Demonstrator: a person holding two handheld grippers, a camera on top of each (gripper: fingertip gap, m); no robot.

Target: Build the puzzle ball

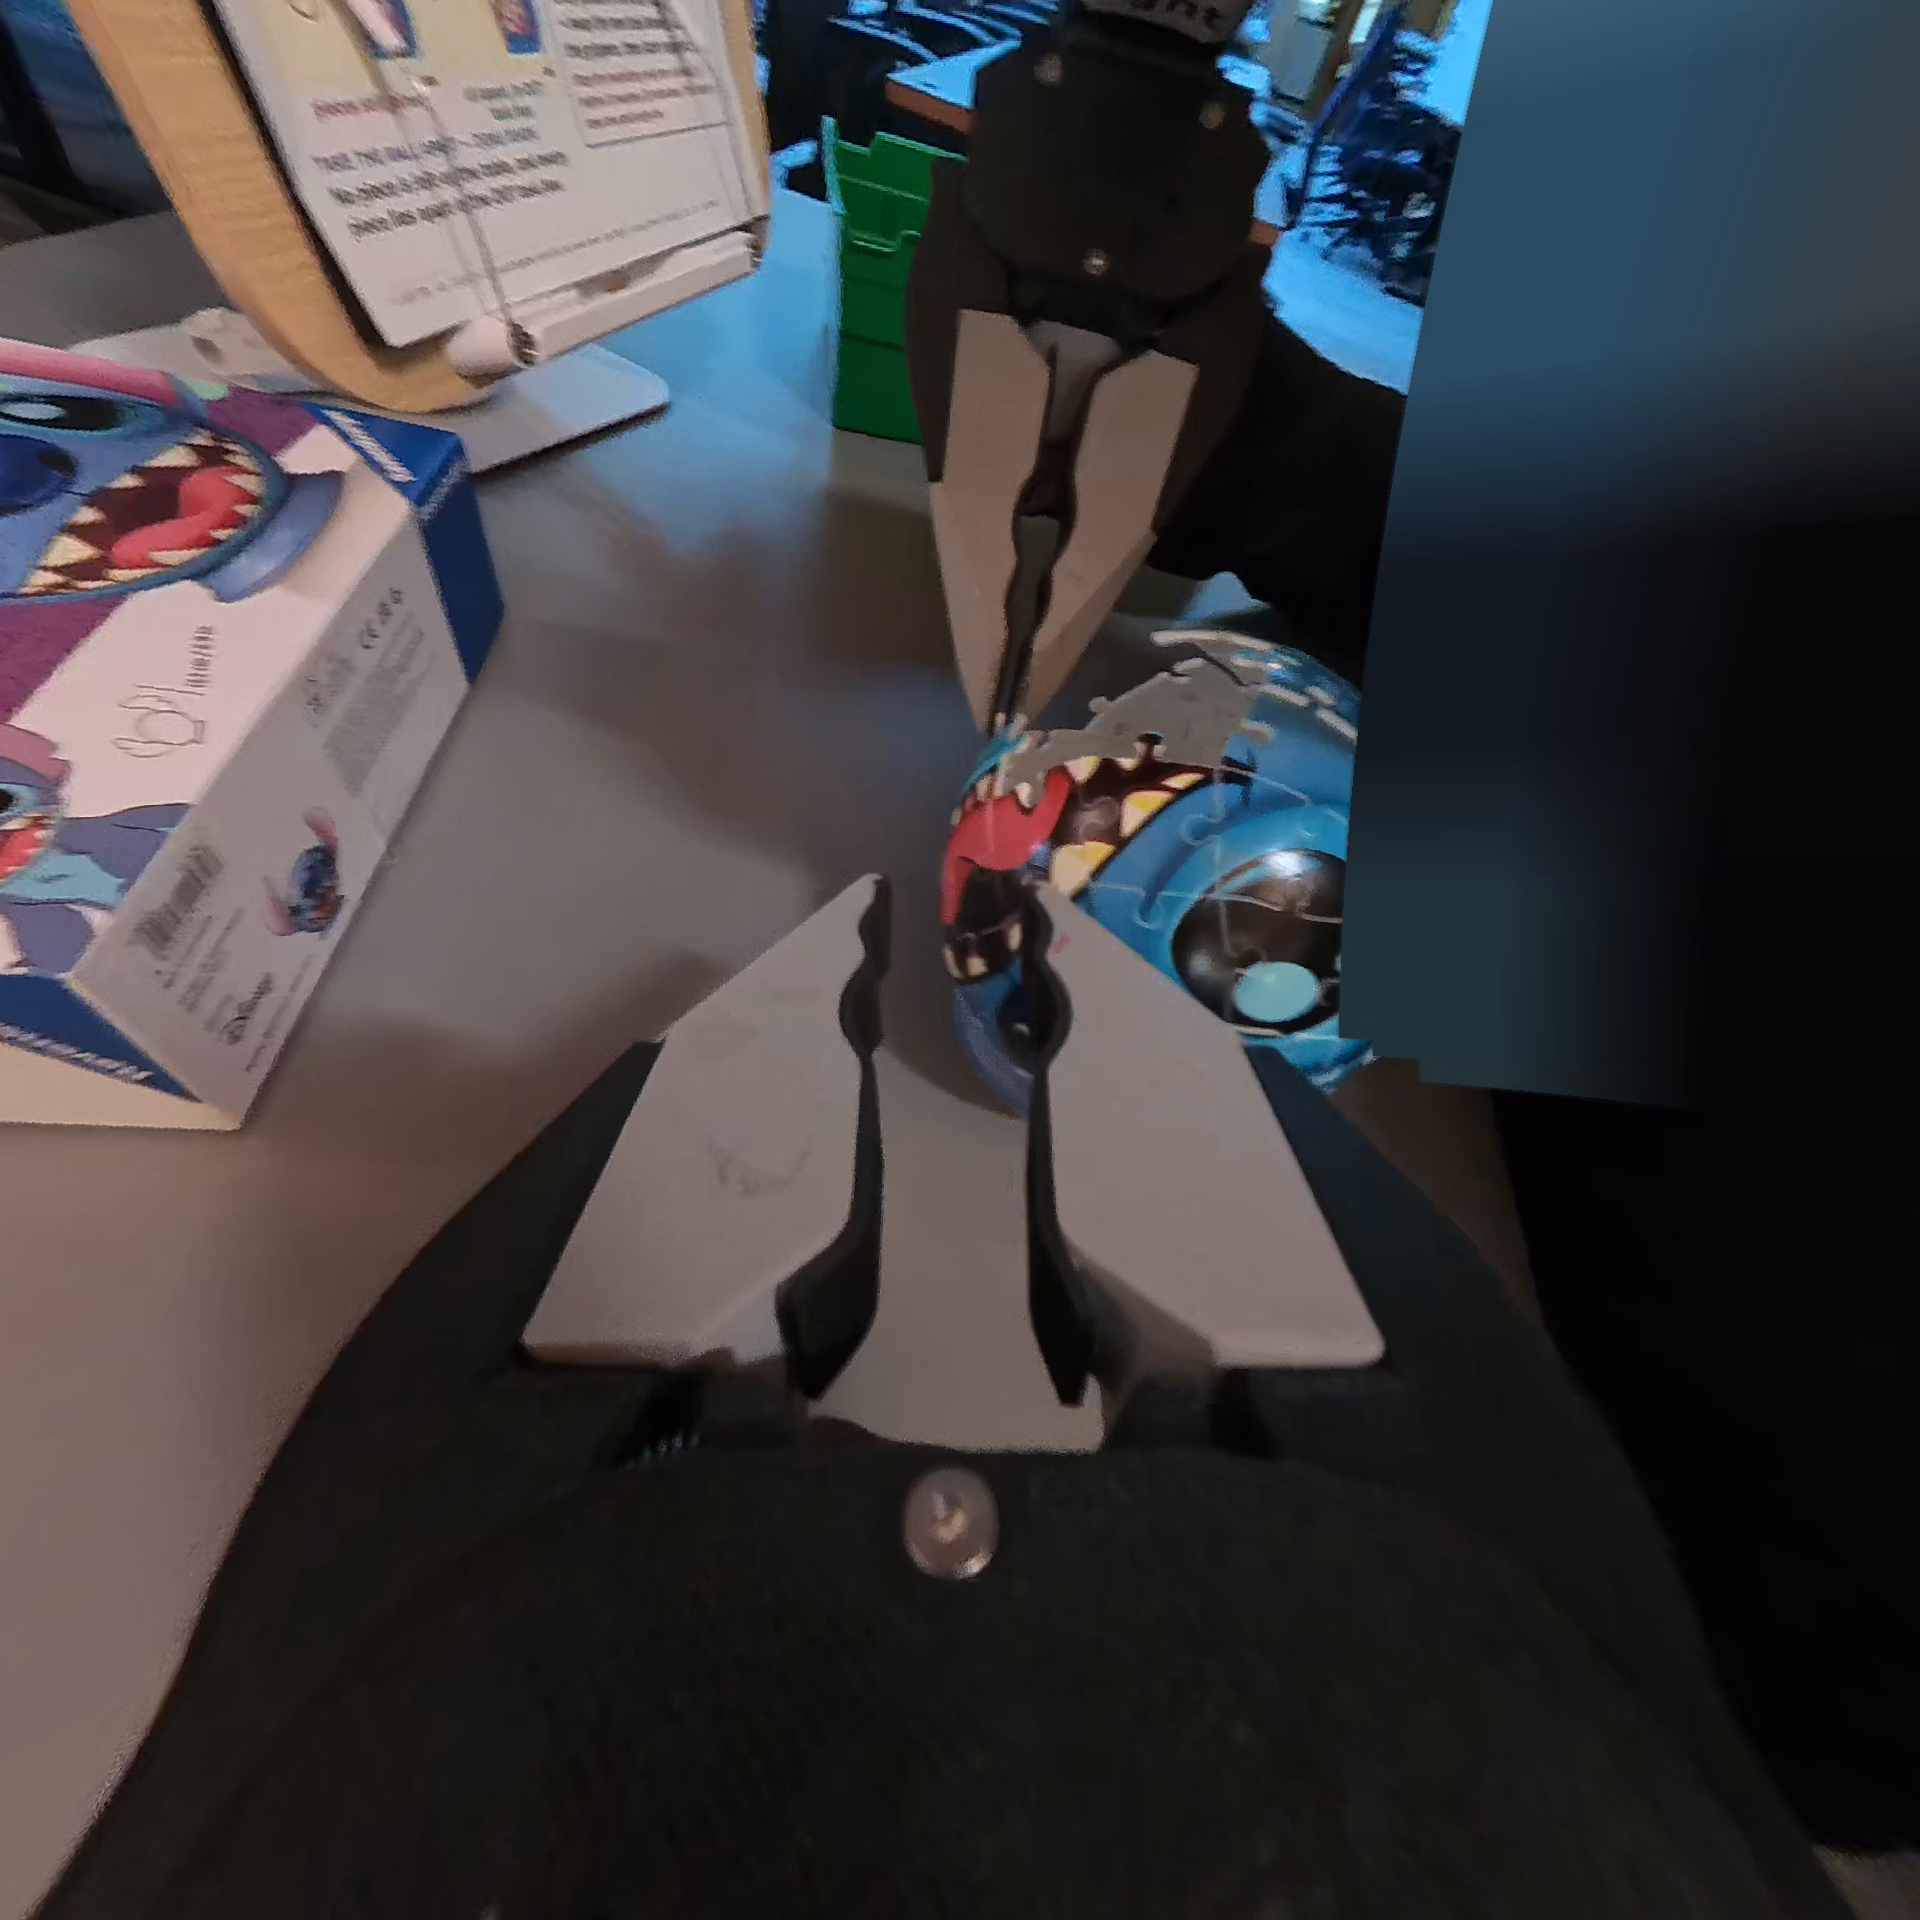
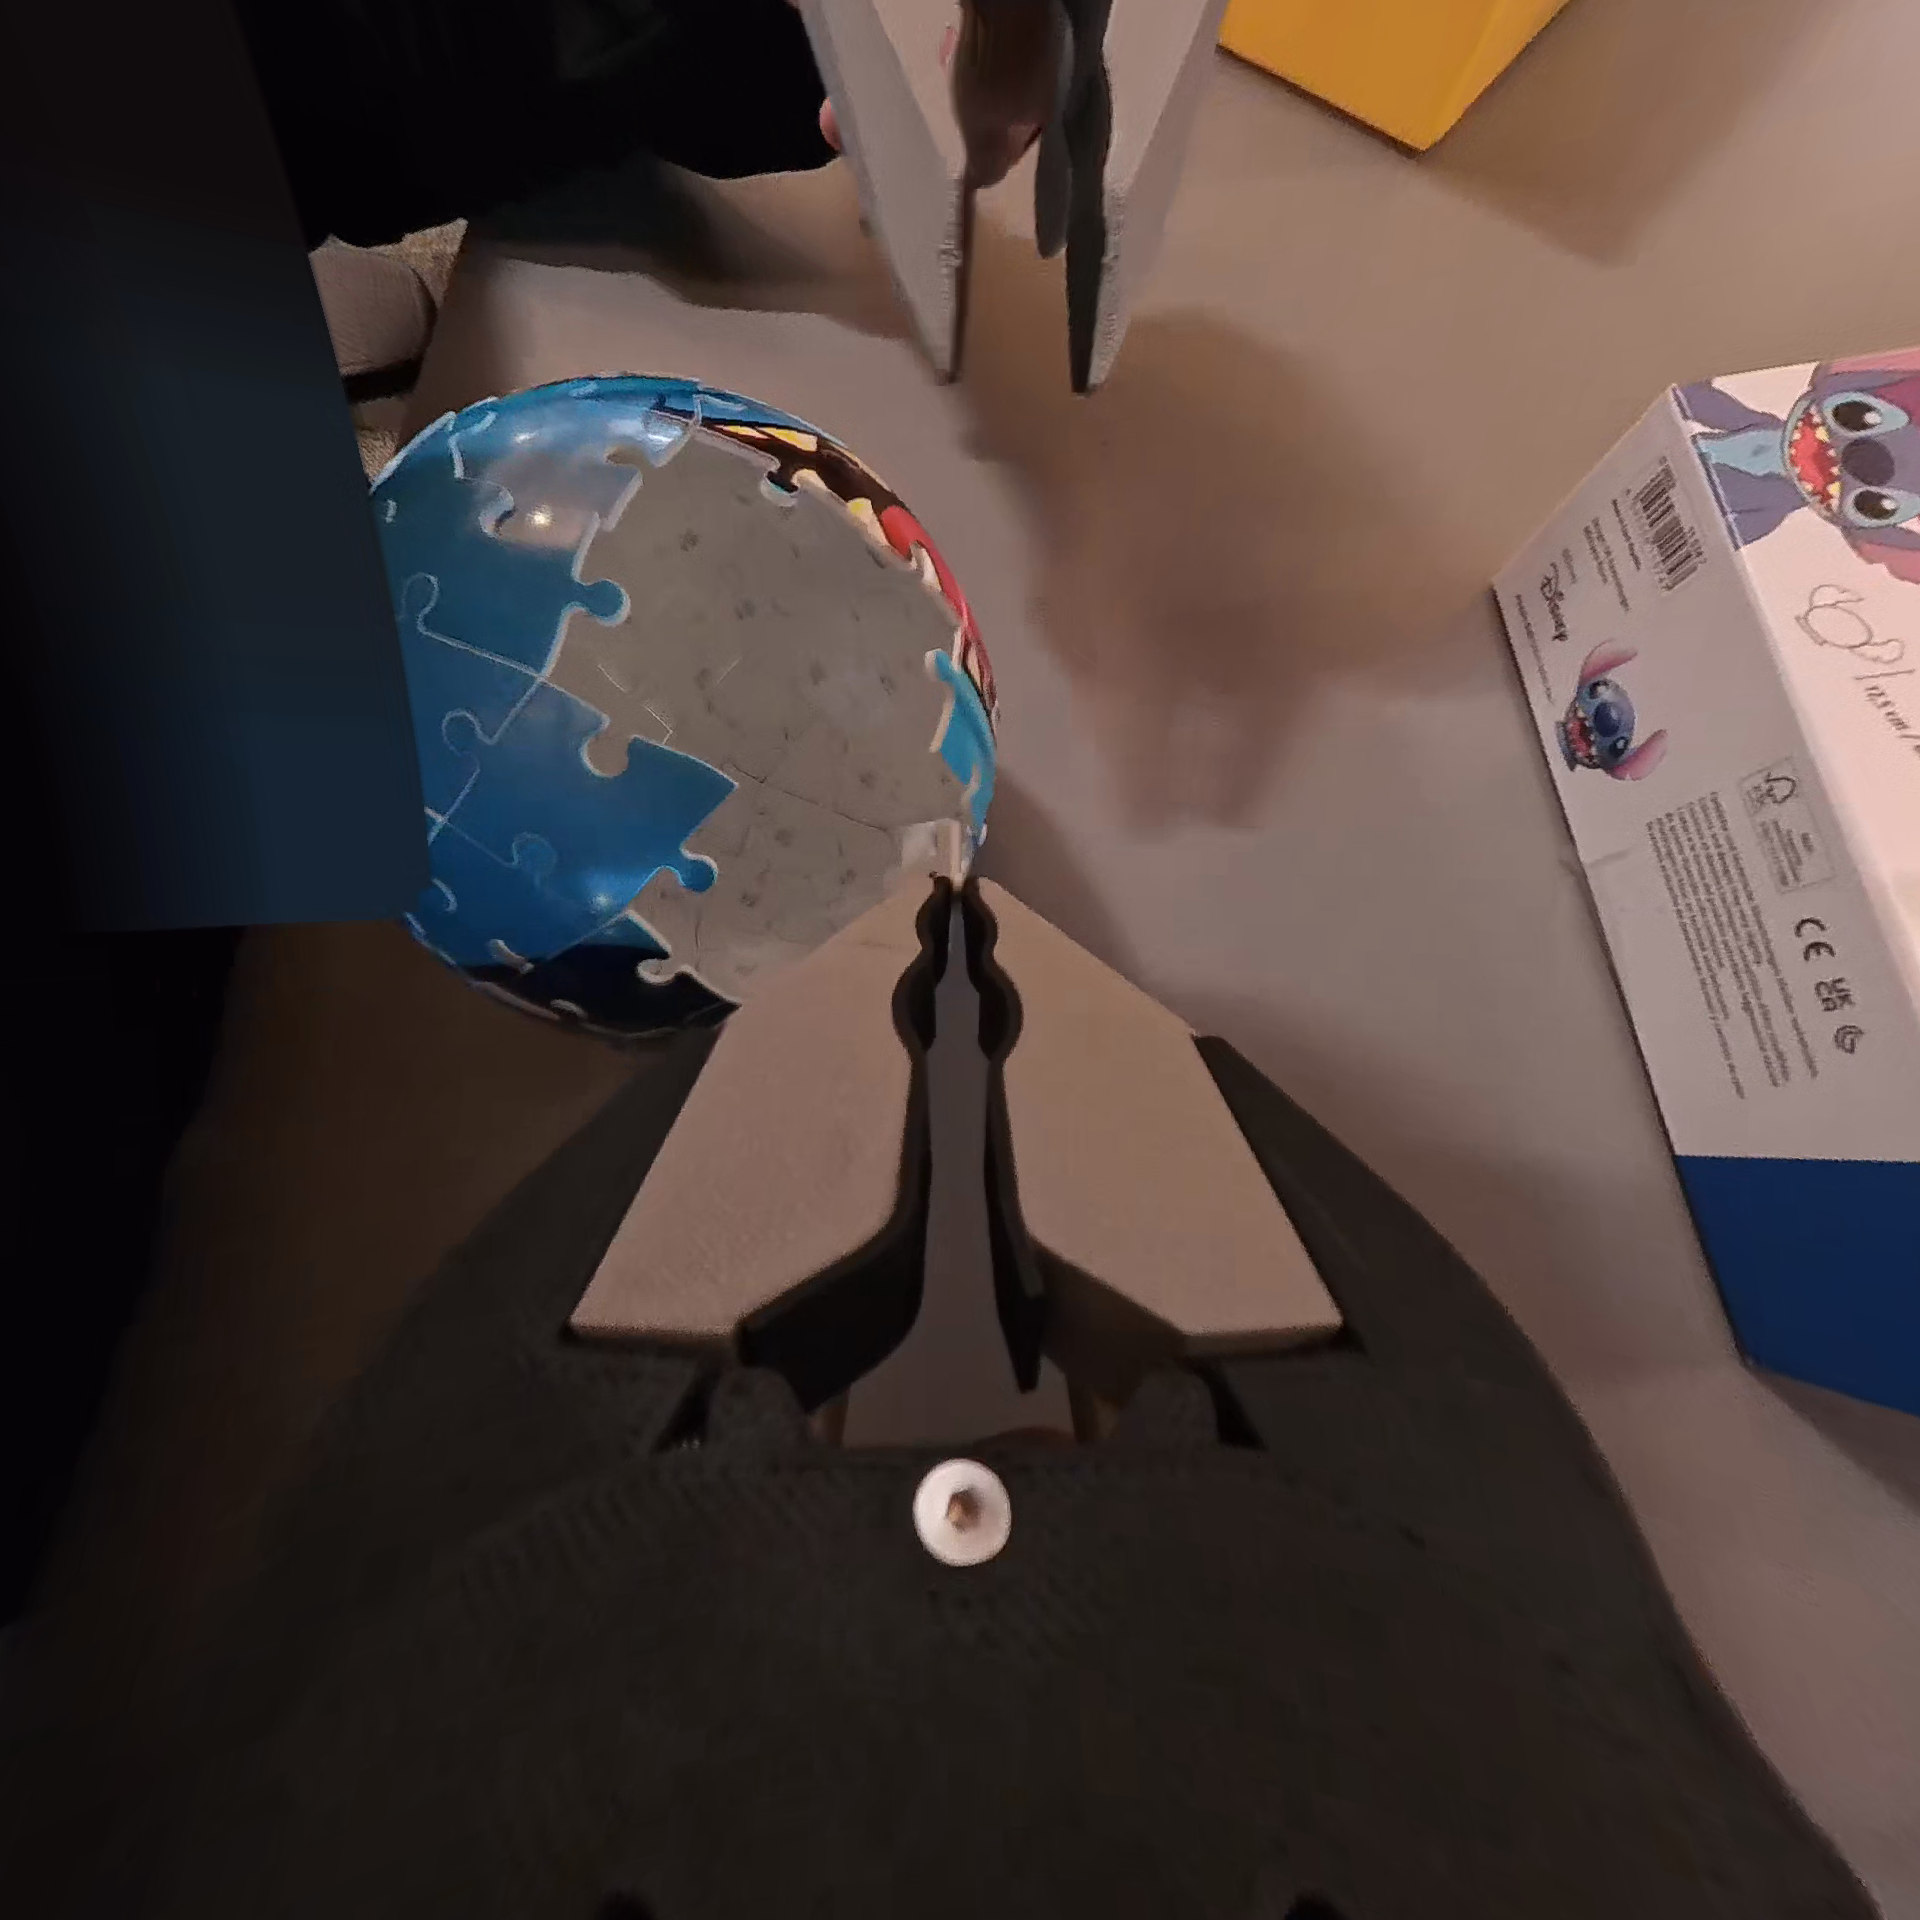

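Note:
The puzzle ball (image 1: 1174, 862) is a partly built blue shell with a toothy mouth printed on it, lying on the grey table (image 1: 644, 748). In the right wrist view the puzzle ball (image 2: 582, 707) shows its grey inside through a large opening. My right gripper (image 2: 951, 883) is shut, its tips pinched on the ball's rim. It also shows in the left wrist view (image 1: 1003, 717), coming down from above. My left gripper (image 1: 961, 899) is open and empty, just in front of the ball's mouth side. It also shows in the right wrist view (image 2: 1013, 379), apart from the ball.
The puzzle's box (image 1: 229, 790) lies to the left; it also shows in the right wrist view (image 2: 1766, 831). A wooden stand with a printed sheet (image 1: 488, 166) and a green block (image 1: 883, 270) are at the back. A yellow box (image 2: 1382, 62) sits beyond the left gripper. My right fingertips sit around 9 cm from my left ones.

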